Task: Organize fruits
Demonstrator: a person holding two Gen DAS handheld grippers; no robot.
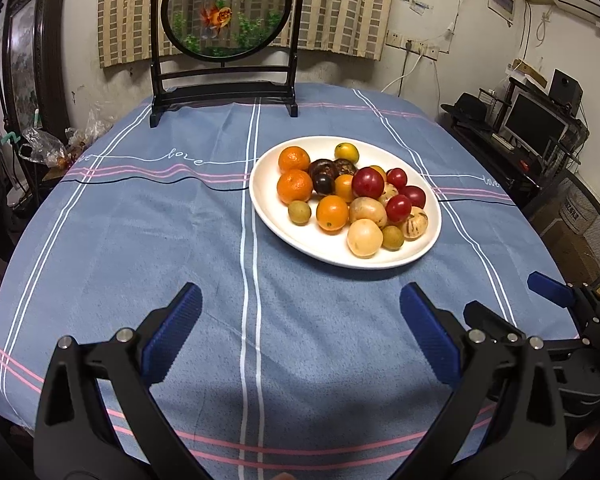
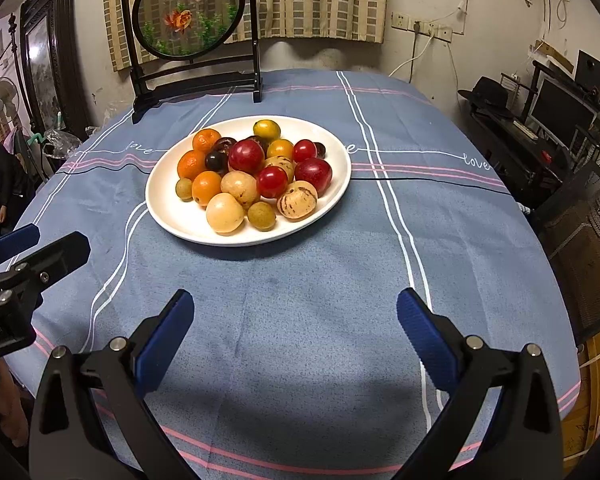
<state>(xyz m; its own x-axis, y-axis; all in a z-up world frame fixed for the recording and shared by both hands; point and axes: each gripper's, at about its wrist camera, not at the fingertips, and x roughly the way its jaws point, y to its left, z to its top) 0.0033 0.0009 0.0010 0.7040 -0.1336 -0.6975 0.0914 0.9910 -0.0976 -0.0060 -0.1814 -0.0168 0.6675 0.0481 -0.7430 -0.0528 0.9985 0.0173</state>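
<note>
Our left gripper (image 1: pixel 300 308) hangs over the bench (image 1: pixel 140 240) with jaws spread and nothing between them; the plate (image 1: pixel 272 216) lies ahead and a little right of them. Our right gripper (image 2: pixel 296 308) is likewise spread and empty, the plate ahead and slightly left. All the fruits (image 2: pixel 252 172) sit heaped on that plate, mixed by kind, none on the cloth. This fits a pile awaiting sorting or one just gathered. Any pick wants jaws wide around a single edge fruit, closing gently, since round ones roll.
</note>
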